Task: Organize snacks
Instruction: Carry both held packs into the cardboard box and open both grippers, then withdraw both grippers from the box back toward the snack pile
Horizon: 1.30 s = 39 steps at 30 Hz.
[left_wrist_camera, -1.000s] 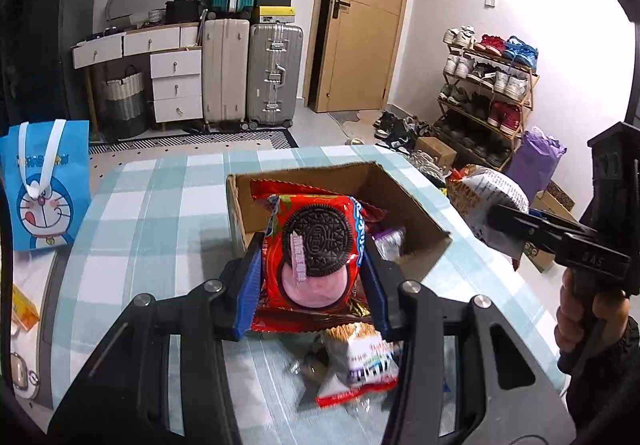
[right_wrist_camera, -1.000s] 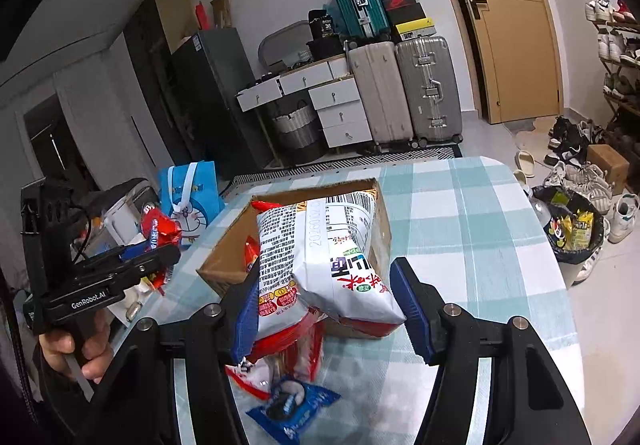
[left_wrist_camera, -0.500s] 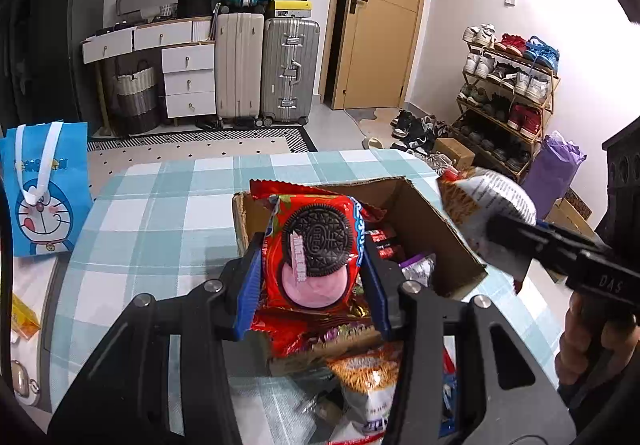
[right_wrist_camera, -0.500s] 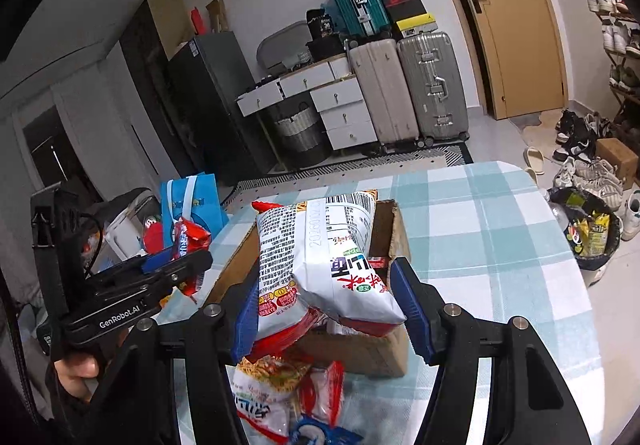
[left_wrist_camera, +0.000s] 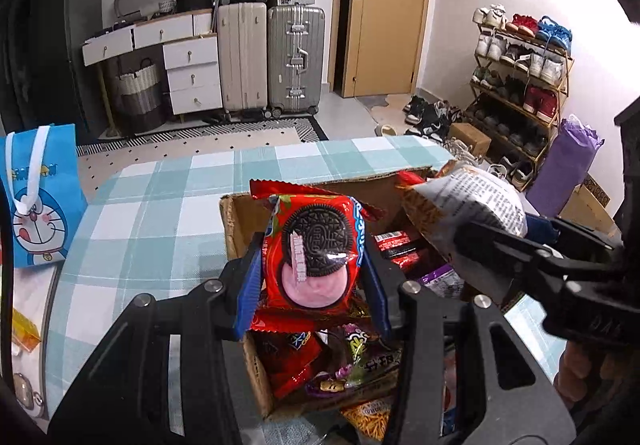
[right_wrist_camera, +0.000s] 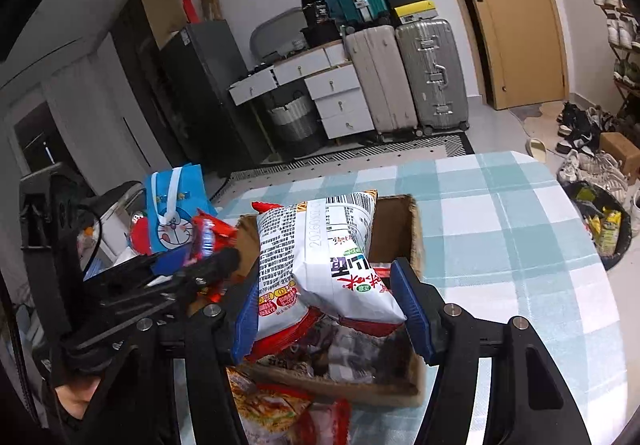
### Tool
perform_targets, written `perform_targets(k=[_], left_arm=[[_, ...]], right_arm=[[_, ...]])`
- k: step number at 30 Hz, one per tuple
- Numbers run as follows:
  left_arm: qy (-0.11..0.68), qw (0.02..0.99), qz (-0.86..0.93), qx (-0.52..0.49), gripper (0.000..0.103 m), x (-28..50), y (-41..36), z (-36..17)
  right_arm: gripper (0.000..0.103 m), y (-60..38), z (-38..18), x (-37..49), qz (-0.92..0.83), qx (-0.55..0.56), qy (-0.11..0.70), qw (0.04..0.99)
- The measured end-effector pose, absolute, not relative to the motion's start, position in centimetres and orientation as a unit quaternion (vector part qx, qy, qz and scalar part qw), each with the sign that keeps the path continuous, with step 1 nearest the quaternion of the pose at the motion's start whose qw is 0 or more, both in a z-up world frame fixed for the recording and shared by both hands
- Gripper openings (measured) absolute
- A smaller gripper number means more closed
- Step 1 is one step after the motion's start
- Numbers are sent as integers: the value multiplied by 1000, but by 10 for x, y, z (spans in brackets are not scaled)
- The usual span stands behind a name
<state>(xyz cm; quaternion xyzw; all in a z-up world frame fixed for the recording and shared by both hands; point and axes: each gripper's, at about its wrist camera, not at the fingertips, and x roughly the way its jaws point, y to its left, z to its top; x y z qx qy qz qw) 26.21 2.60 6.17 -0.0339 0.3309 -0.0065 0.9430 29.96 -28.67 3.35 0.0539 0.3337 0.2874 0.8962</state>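
Observation:
My left gripper is shut on a red Oreo packet and holds it over the near-left part of an open cardboard box on the checked table. My right gripper is shut on a white snack bag with barcode and red print, above the same box. The bag also shows in the left wrist view, with the right gripper's black body beside it. The box holds several snack packets. The left gripper with its red packet shows in the right wrist view.
Loose snack packets lie on the table in front of the box. A blue Doraemon bag stands at the table's left edge. The teal-and-white checked cloth extends right. Suitcases, drawers, a door and a shoe rack stand behind.
Both grippers have moved forward with their packets, from short of the box to over its opening. The right gripper has come closer to the left one.

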Motion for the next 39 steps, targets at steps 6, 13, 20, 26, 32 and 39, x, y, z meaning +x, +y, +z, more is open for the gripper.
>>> perform_targets(k=[6,13,20,26,32,39], left_arm=[[340,940,-2,-37,42,282,30,47],[354,934,-7,-39,42,302,32,31],[365,931,-4,-32,42,318,31,21],[368,929,-9,-29,64,313,31,23],[344,938,-17,-33,92,282,32,36],[326,944,-5,-55,103,231,48,39]], right_arm=[[62,-273,26,313,280,37,339,897],[62,-268,18,325,263,18,342,902],[63,-265,9,336,262,0,350,899],[66,-269,13,333,283,8,342,896],[91,-288,28,305,298,1,309,903],[102,-318,31,280,283,30,315,905]])
